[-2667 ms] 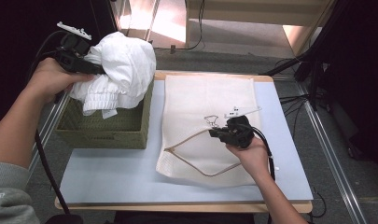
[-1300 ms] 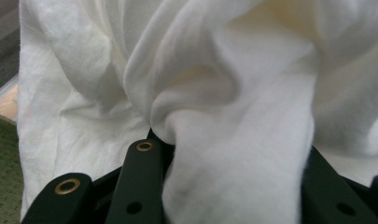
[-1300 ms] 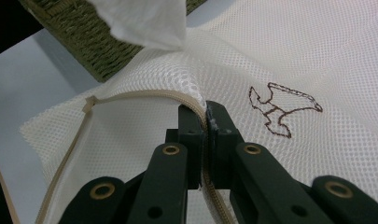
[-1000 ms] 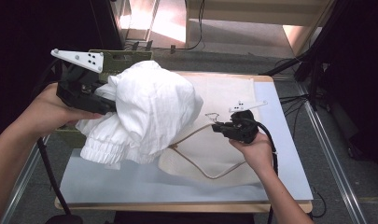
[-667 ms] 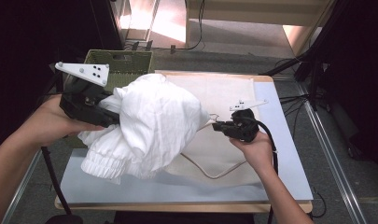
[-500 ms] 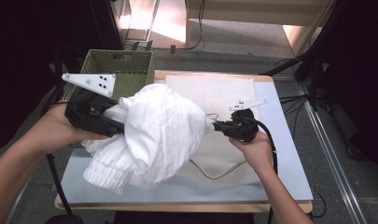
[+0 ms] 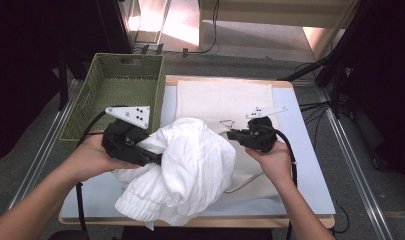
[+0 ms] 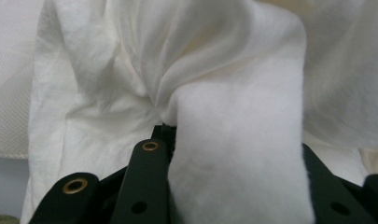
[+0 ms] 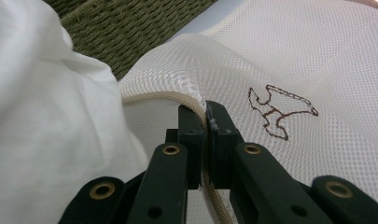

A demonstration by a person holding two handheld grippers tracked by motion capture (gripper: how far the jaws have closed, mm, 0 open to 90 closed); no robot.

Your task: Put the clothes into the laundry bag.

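1. High view: a bunched white garment point(image 7: 182, 172) is held at the front-left part of the surface point(image 7: 310, 165), draped partly over the open mouth of a cream mesh laundry bag point(image 7: 225, 102) that lies flat across the middle and back of the surface. The left tool point(image 7: 152, 157) is buried in the garment's left side, apparently so that the bundle can be steered into the bag. The right tool point(image 7: 232, 134) is kept at the bag's near edge, seemingly to hold the opening up. An empty green woven basket point(image 7: 112, 95) is set at the back-left corner, overhanging the surface's left edge.

2. Left gripper view: a thick fold of the white garment point(image 8: 238, 158) is clamped between the jaws of the left tool point(image 8: 233, 154), which have just been closing further on it; the cloth fills the gap, so the grip is judged firm.

3. Right gripper view: the right tool point(image 9: 206, 114) is shut on the zippered rim point(image 9: 177, 99) of the mesh bag point(image 9: 312, 60), lifting it into a ridge. A small brown embroidered figure point(image 9: 280, 109) is seen on the mesh, the garment point(image 9: 51, 121) at the left, and the basket point(image 9: 130, 23) behind.
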